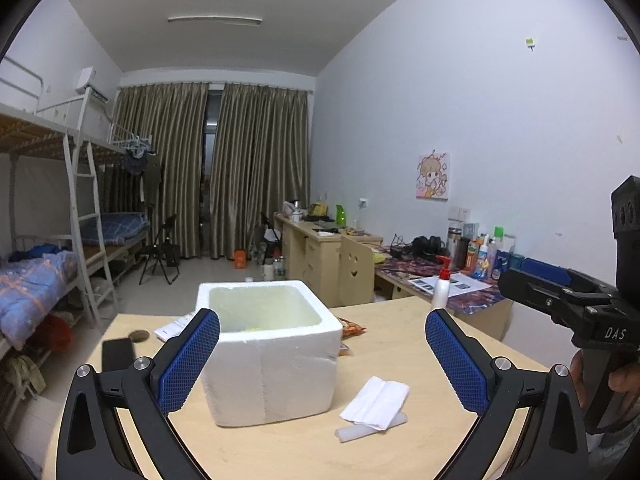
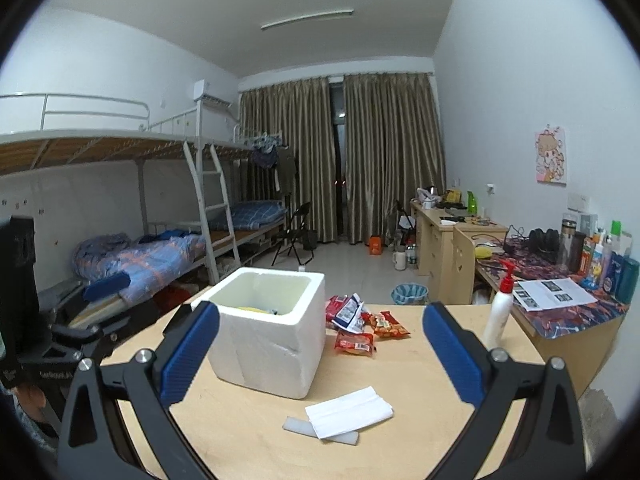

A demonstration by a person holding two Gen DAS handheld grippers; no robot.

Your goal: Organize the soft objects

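A: Foam box (image 1: 267, 354) mid-surface (image 2: 404, 376), open top; something yellow inside, mostly hidden by the wall. Folded white cloth (image 1: 376, 402) just beside it, over a pale strip.

B: Snack packets (image 2: 366, 326) plain behind box from right wrist; nearly hidden from left. Left gripper (image 1: 322, 360) spread wide, empty. Right gripper (image 2: 320, 354) likewise.

I see my left gripper (image 1: 322, 356) held level with jaws spread wide and empty, blue pads (image 1: 188, 360) facing inward, my right gripper (image 2: 320, 354) likewise spread wide and empty, both side by side, apart
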